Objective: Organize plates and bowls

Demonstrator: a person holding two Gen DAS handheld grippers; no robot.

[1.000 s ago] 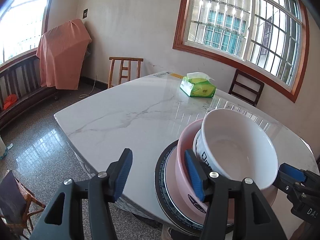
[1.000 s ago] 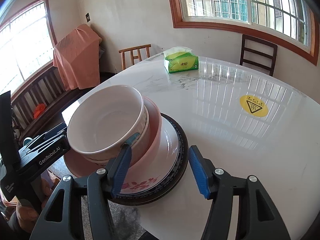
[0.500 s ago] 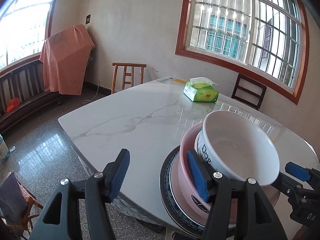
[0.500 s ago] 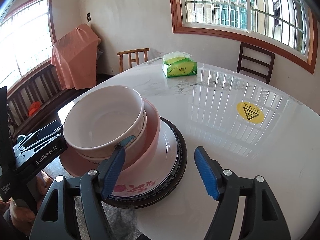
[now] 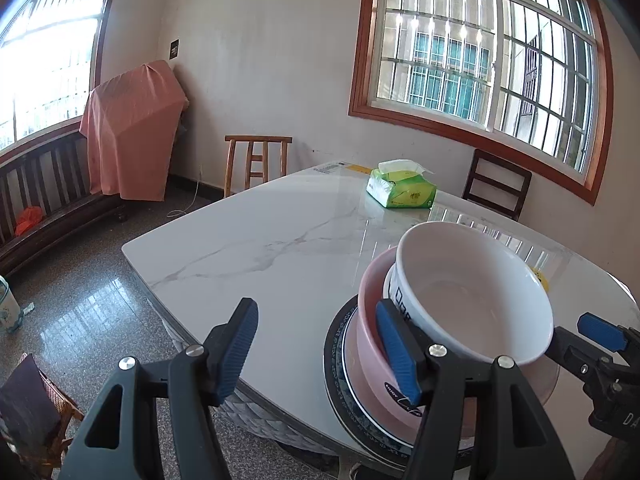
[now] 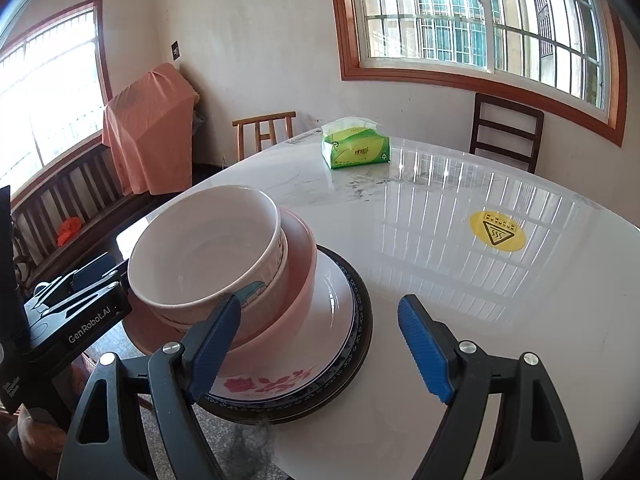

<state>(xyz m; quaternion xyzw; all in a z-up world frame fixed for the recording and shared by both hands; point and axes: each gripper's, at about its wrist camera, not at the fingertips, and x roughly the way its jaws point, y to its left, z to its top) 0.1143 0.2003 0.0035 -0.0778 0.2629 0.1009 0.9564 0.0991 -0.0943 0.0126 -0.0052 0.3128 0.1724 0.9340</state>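
Bowls stacked on plates, marble table edge.

A white bowl sits nested in a pink bowl atop a dark-rimmed plate at the near edge of a marble table. The left gripper, jaws just widened, stands apart with nothing between them; the right gripper flanks the stack.

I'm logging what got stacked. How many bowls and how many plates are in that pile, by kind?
Bowls: 3 (white bowl, second white bowl, pink bowl)
Plates: 2 (floral plate, dark-rimmed plate)
Total: 5
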